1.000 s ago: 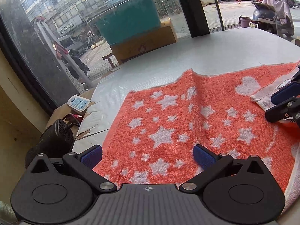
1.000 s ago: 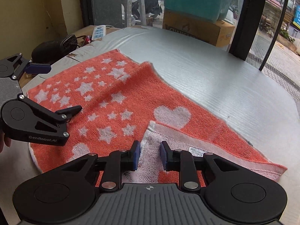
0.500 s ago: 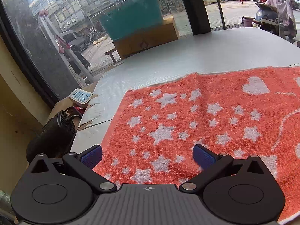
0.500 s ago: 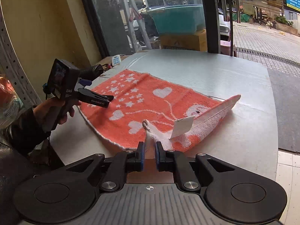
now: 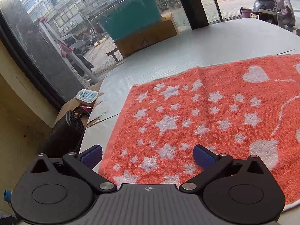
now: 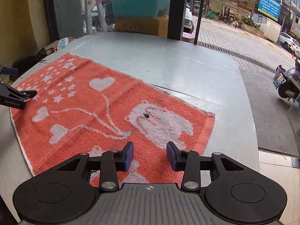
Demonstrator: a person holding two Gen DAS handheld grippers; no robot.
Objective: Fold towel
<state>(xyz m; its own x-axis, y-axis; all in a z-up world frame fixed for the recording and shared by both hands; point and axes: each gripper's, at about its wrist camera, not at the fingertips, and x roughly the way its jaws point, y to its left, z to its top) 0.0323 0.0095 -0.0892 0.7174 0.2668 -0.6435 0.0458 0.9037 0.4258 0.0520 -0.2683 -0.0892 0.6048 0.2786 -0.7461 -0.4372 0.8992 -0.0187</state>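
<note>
A teal tub [image 6: 140,1] is seen sitting on top of a cardboard box [image 6: 139,26] behind the far edge of the table [image 6: 168,65]; whatever is inside either one can't be made out from these angles.

The orange towel [image 6: 105,112] is laid out flat and fully open on the table, stars at one end, hearts and a white elephant toward the other; a slight ridge is visible near its far edge in the left wrist view.

The left tongs [image 5: 148,155] are spread wide with nothing gripped; the starry end of the towel [image 5: 187,123] is framed between the blue pads [image 5: 203,156], with its left edge running just inside the left pad. In the right wrist view the left tongs [image 6: 22,88] are spotted over that same starry end; whether the cloth is actually touched can't be told.

The right tongs [image 6: 150,155] are also parted and empty; they're held low over the near edge of the towel at the elephant end, pointed across the cloth toward the window.

A white power strip [image 5: 87,96] and a black fan-like gadget [image 5: 63,131] are parked off the table's left side.
</note>
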